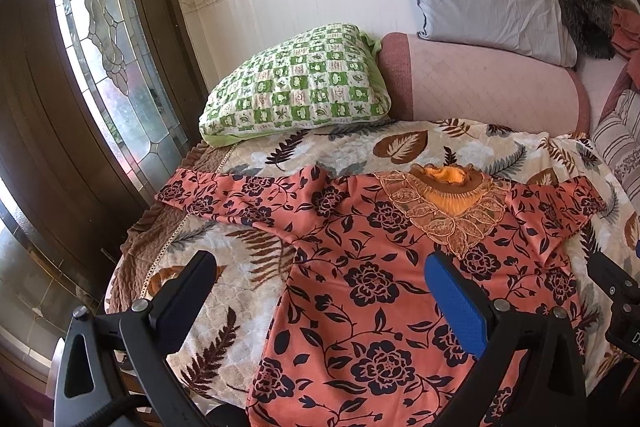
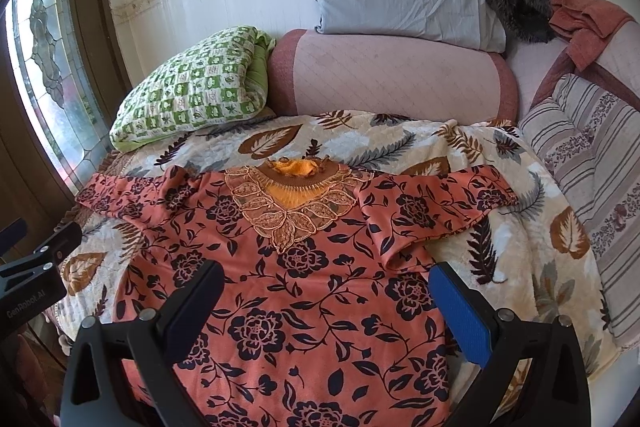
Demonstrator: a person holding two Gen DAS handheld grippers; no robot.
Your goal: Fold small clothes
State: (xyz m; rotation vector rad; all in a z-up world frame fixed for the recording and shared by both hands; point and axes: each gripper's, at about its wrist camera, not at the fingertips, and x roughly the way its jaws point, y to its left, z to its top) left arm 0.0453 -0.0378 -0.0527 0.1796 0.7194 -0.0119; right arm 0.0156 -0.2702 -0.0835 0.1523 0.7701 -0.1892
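The orange floral blouse (image 2: 304,291) is laid flat, front up, on the leaf-patterned blanket (image 2: 516,243) of the bed, with its lace collar (image 2: 294,203) toward the pillows. Both sleeves are spread out to the sides (the right one is slightly bent), and no fold is seen yet, so the folding is judged to be at its very beginning. The left gripper (image 1: 320,303) and the right gripper (image 2: 326,311) are held above the lower part of the blouse, fingers wide apart, nothing gripped.

Open leaf-print blanket (image 2: 520,259) is left free at 3 o'clock of the floral blouse (image 2: 304,291), while 12 o'clock is blocked by the green checked pillow (image 2: 192,87) and pink bolster (image 2: 392,75).
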